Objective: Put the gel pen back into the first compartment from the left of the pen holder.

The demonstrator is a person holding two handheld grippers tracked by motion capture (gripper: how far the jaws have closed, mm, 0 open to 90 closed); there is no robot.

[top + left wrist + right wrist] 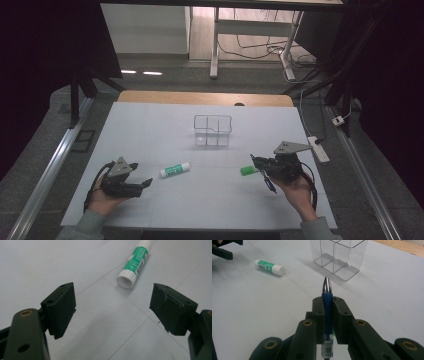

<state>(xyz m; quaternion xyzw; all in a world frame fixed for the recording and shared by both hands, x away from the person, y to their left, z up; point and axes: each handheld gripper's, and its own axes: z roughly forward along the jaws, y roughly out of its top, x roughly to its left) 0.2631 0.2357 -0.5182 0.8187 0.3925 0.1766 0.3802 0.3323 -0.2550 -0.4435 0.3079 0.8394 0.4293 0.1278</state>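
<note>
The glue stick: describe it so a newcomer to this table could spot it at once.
On the white table, look in front of the clear divided organiser, toward the left gripper. The glue stick lies flat just beyond its open jaws, a short white tube with a green label, unlike the all-green item near the right gripper.

Black two-fingered grippers [146, 183] [254, 161] — brass-ringed screw holes, grey triangular plates, trailing cables — grey-green sleeves [82, 227].

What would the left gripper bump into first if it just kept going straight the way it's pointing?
Most likely the glue stick. The left gripper is open, with bare table directly before it and the stick lying just beyond, slightly right of centre, so it might only graze it.
</note>
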